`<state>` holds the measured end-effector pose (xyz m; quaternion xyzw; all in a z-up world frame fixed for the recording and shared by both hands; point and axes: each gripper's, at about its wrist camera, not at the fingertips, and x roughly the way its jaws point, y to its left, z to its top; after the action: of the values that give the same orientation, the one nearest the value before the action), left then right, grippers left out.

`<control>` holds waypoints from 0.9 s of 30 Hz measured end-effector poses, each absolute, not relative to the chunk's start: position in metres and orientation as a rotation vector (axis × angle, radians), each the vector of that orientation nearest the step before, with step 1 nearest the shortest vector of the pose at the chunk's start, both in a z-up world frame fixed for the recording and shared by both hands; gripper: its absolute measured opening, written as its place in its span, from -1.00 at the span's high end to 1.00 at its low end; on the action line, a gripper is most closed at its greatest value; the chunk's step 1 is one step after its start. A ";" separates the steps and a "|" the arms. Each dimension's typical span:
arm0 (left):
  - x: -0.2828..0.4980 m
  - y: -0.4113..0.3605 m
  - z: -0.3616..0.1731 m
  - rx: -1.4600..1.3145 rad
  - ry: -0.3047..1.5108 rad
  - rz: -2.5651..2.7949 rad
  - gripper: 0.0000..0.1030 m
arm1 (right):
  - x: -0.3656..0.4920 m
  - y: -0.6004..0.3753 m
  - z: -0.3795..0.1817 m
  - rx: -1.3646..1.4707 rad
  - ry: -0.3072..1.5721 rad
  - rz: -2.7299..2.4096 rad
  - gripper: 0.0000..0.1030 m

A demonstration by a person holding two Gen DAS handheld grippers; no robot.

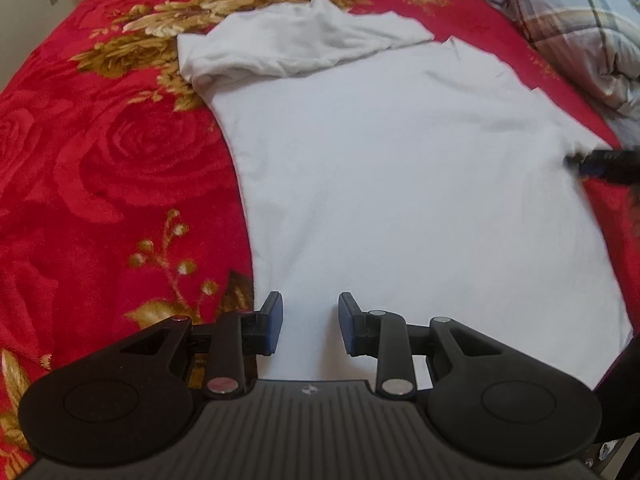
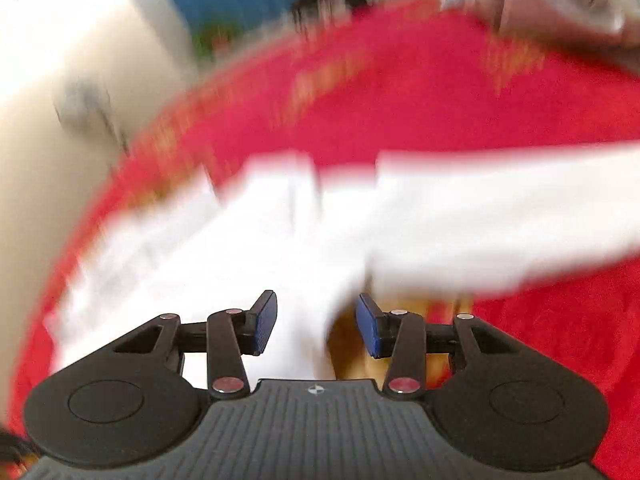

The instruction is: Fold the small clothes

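white shirt (image 1: pixel 400 184) lay flat on red blanket (image 1: pixel 100 160), top part folded over. left gripper (image 1: pixel 310 326) hovered over shirt hem, jaws apart, empty. right gripper (image 2: pixel 316 324) jaws apart too, over shirt edge, view super blurry.

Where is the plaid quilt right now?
In the left wrist view the plaid quilt is bunched at the far right corner, on the red blanket just beyond the white shirt.
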<state>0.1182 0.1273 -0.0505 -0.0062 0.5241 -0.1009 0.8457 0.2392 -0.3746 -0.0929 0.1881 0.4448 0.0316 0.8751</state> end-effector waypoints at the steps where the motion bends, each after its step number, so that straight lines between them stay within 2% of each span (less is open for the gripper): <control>1: 0.116 0.128 -0.048 -0.020 1.095 -0.213 0.35 | 0.237 -0.375 -0.096 0.384 0.927 0.040 0.31; 4: 0.110 0.130 -0.037 -0.033 1.044 -0.207 0.34 | 0.237 -0.377 -0.065 0.377 0.896 -0.054 0.23; 8: 0.106 0.127 -0.021 -0.036 0.941 -0.185 0.26 | 0.217 -0.363 0.009 0.345 0.683 -0.060 0.17; 10: 0.107 0.126 -0.015 -0.049 0.893 -0.156 0.16 | 0.203 -0.354 0.039 0.378 0.574 -0.019 -0.05; 11: 0.108 0.126 -0.011 -0.056 0.864 -0.139 0.11 | 0.198 -0.349 0.047 0.400 0.535 -0.002 -0.09; 13: 0.109 0.124 -0.006 -0.063 0.819 -0.106 -0.04 | 0.192 -0.336 0.051 0.427 0.482 0.043 -0.18; 18: 0.108 0.109 0.007 0.000 0.664 -0.041 -0.44 | 0.204 -0.308 0.031 0.374 0.479 0.052 -0.18; 21: 0.110 0.094 0.012 0.097 0.564 0.001 -0.53 | 0.205 -0.294 0.033 0.237 0.430 0.071 -0.18; 27: 0.169 0.059 0.013 0.040 0.595 0.060 -0.52 | 0.216 -0.288 0.033 0.126 0.426 0.132 -0.18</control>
<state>0.1688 0.0585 0.0134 0.0199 0.2928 0.0297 0.9555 0.2162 -0.2883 0.0327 0.0623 0.2112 0.0655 0.9733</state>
